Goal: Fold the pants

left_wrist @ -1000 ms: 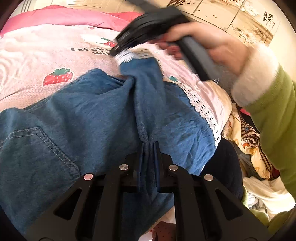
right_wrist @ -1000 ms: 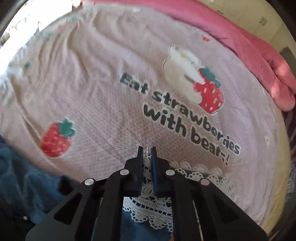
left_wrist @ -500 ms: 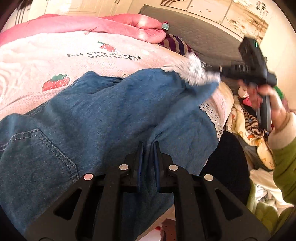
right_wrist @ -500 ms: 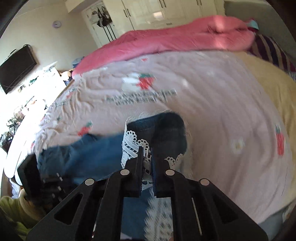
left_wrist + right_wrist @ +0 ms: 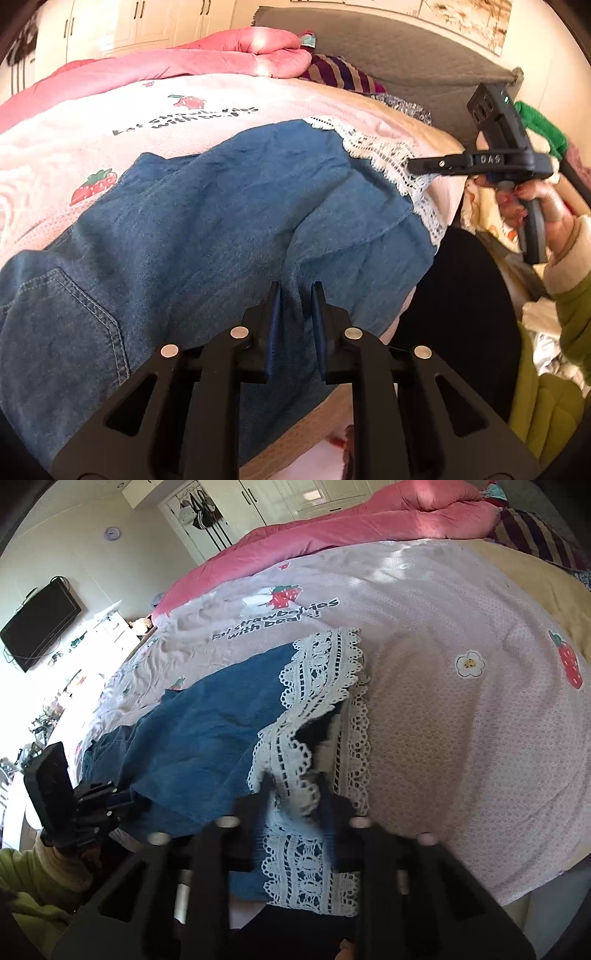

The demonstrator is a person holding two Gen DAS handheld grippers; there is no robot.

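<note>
Blue denim pants with white lace hems (image 5: 229, 229) stretched lengthwise along the bed's near edge (image 5: 452, 192), left gripper (image 5: 295, 295) jaws opening around mid-leg fabric, right gripper (image 5: 291, 786) jaws opening around lace at the hem end.

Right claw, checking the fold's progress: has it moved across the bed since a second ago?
Yes. In the left wrist view, the right claw swung from above the strawberry blanket rightward to the bed's edge.
</note>
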